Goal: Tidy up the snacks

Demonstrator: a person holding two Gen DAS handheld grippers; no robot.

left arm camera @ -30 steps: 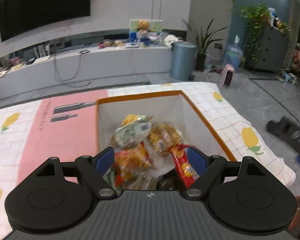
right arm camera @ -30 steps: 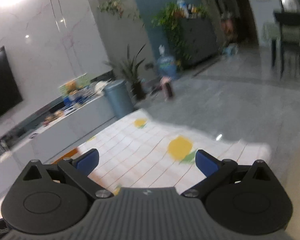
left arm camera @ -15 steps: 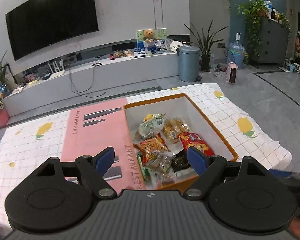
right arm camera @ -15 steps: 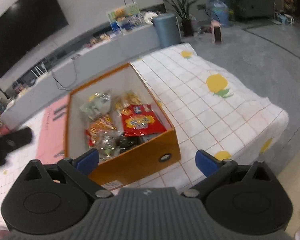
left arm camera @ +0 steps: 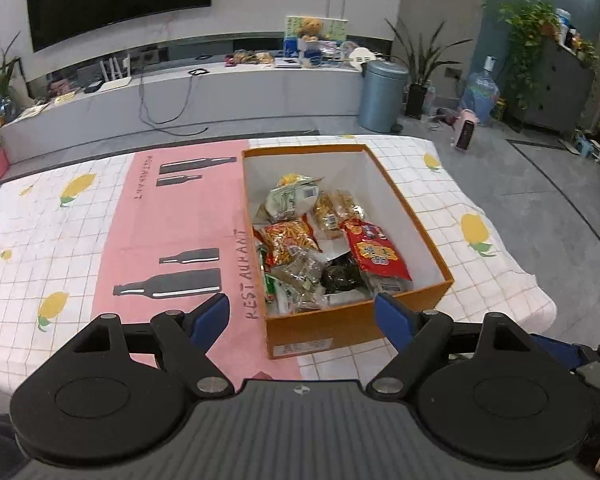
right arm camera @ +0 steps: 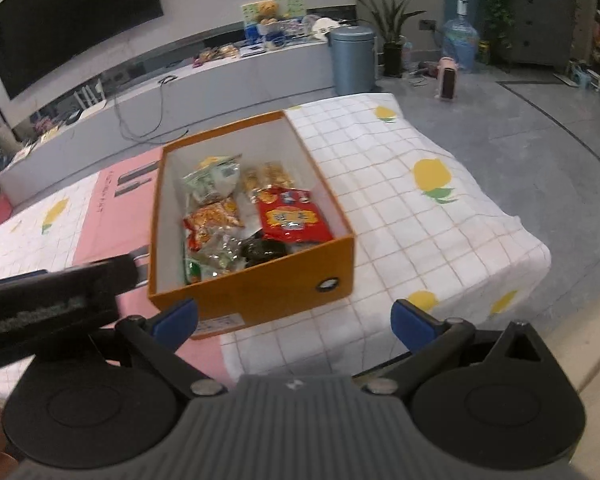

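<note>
An orange box [left arm camera: 332, 330] [right arm camera: 260, 284] with a white inside stands on the table and holds several snack packets. Among them are a red packet [left arm camera: 376, 254] [right arm camera: 294, 216], an orange-red packet [left arm camera: 288, 240] [right arm camera: 214, 216] and a green-white packet [left arm camera: 292, 196] [right arm camera: 214, 180]. My left gripper [left arm camera: 302, 316] is open and empty, held back above the box's near end. My right gripper [right arm camera: 294, 320] is open and empty too, just before the box's near wall. The left gripper's black body [right arm camera: 48, 312] shows at the left of the right wrist view.
A pink placemat [left arm camera: 172, 240] lies left of the box on a white checked cloth [left arm camera: 472, 216] with yellow fruit prints. Beyond the table are a long low TV bench [left arm camera: 188, 88], a blue-grey bin [left arm camera: 382, 94], plants and grey floor on the right.
Both grippers have drawn back and up from the box, which now sits whole in both views. The right one has swung round from the room to face the box. Both stay open.
</note>
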